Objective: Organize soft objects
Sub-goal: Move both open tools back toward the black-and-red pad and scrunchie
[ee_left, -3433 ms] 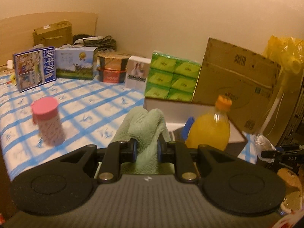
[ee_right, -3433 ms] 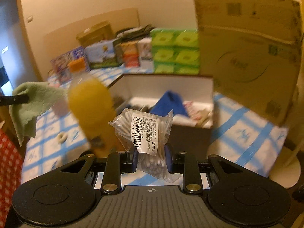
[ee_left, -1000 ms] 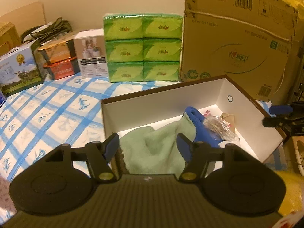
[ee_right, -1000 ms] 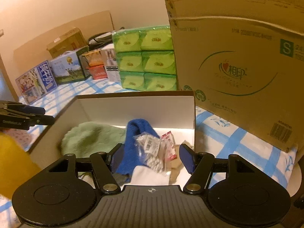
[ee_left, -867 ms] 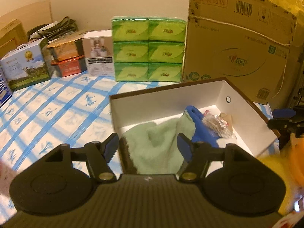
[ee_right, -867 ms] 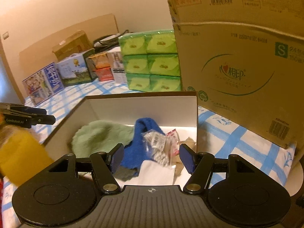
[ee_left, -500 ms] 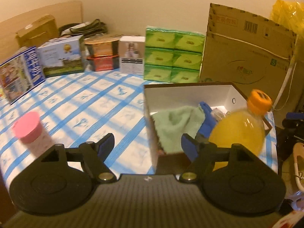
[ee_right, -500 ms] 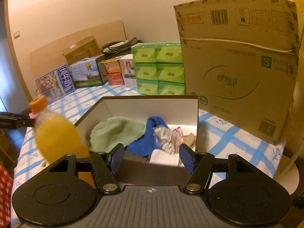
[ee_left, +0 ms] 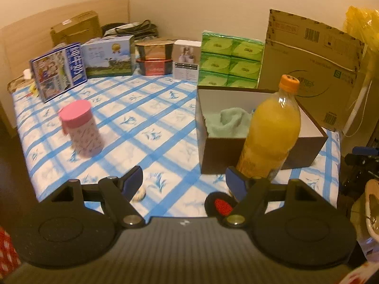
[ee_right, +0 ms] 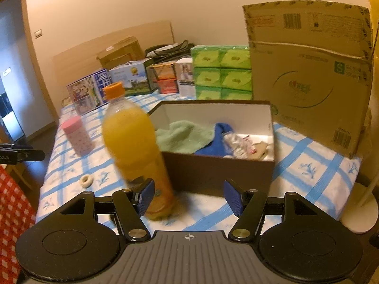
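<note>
Presently my left gripper [ee_left: 184,181] stands wide with nothing between its blue pads, held above the near edge of the counter [ee_left: 151,127], which carries a blue-and-white checked cloth. My right gripper [ee_right: 189,195] is likewise spread apart and empty.

Ahead and to the right of my left gripper sits the brown box [ee_left: 260,151], white inside. The green towel [ee_left: 227,124] lies in its left part. From my right gripper the same box is straight ahead, and its contents read more fully: the green towel [ee_right: 182,137] on the left, a blue cloth [ee_right: 215,142] touching its right edge, and a clear plastic packet [ee_right: 233,143] against the blue cloth, further right. Small items beyond the packet are too blurred to name.

An orange bottle [ee_left: 270,132] stands upright just in front of the box, directly beyond my left gripper's right finger. Seen from my right gripper it stands ahead of the left finger, touching neither pad.

A pink-lidded cup [ee_left: 80,127] stands well to the left of the box, ahead of my left gripper's left finger. A small pale ring [ee_right: 85,180] lies on the counter near the left of the bottle. A dark round pad with a red centre [ee_left: 219,204] lies just under my left gripper's right finger.

Beyond the box, against the wall, stand green tissue packs [ee_left: 231,59] and a large cardboard carton [ee_left: 310,71].
</note>
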`<state>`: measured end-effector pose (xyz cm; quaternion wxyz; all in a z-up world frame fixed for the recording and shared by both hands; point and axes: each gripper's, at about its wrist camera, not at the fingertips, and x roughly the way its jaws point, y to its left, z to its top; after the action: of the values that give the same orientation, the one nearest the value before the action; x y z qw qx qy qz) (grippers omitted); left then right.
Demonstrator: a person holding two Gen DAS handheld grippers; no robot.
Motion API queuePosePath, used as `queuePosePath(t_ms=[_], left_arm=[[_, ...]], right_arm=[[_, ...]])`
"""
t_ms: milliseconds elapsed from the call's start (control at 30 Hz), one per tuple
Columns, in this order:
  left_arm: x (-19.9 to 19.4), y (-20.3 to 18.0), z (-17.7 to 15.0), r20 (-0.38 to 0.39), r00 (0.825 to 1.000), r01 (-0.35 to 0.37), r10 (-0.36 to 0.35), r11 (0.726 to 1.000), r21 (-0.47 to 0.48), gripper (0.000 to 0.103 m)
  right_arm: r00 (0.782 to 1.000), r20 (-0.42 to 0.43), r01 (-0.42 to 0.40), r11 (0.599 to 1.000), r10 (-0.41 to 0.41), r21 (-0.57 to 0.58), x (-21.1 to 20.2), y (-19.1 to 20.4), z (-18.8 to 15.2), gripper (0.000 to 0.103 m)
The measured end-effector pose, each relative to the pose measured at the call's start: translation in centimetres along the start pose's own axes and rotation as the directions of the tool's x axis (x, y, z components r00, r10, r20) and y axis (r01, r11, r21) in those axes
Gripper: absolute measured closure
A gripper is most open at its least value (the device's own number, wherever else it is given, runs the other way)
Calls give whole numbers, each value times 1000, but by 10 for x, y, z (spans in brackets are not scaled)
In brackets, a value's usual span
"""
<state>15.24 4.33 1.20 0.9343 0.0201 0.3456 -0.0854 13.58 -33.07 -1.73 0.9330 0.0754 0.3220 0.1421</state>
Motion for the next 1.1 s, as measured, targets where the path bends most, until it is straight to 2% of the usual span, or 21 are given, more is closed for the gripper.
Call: queuePosePath(t_ms=[500, 733, 1100], left_arm=[[-26, 19, -53, -84, 994, -76, 66, 991, -113, 29], [-17, 23, -71, -125, 987, -114, 97, 985, -132, 29], [16, 22, -86, -149, 983, -123, 105, 985, -120, 31]], right_arm=[[991, -93, -102, 995, 100, -15, 6, 67, -44, 39], [984, -139, -118, 992, 112, -36, 22, 92, -57, 39], [972, -208, -129, 988, 108, -88, 70, 122, -76, 39]])
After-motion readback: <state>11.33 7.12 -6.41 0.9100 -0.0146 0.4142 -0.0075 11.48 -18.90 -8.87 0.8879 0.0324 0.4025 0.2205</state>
